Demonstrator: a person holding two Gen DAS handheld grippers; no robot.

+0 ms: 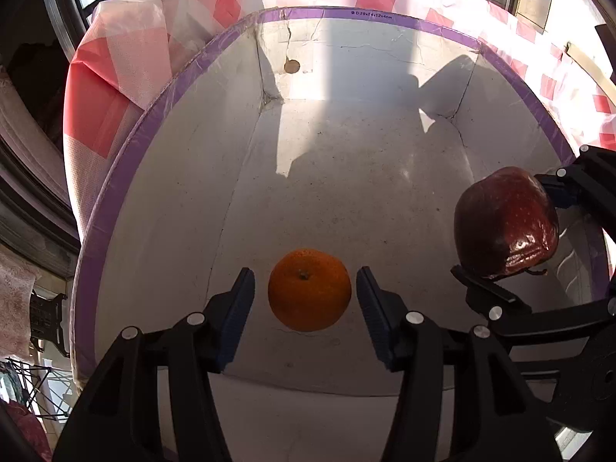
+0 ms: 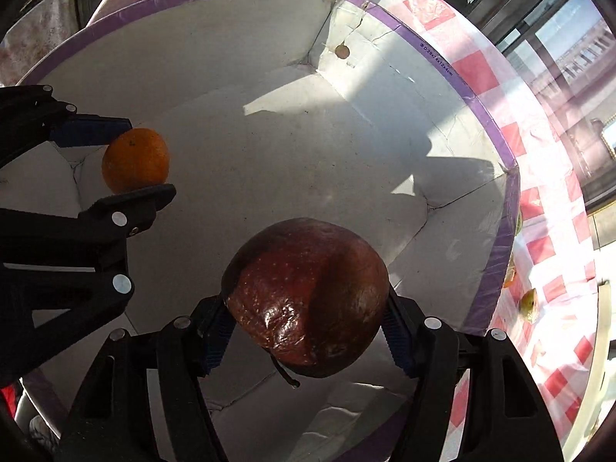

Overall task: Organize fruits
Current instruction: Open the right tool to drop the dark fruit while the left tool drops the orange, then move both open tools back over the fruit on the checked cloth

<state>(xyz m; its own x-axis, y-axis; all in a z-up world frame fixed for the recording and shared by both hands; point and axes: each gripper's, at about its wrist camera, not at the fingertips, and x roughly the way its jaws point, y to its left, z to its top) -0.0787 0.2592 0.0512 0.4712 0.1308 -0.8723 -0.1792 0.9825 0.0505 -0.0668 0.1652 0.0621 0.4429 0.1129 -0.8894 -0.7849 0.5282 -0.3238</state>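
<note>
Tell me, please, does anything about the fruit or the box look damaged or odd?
Yes: the apple in the right hand-held gripper is dark and wrinkled, apparently overripe, and the box has a cracked far wall with a small hole.

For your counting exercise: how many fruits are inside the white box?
2. An orange sits between the open left gripper fingers; the right gripper holds a dark red apple over the box.

orange (image 1: 309, 289) in box (image 1: 346, 13), apple (image 1: 505, 223) right
</note>
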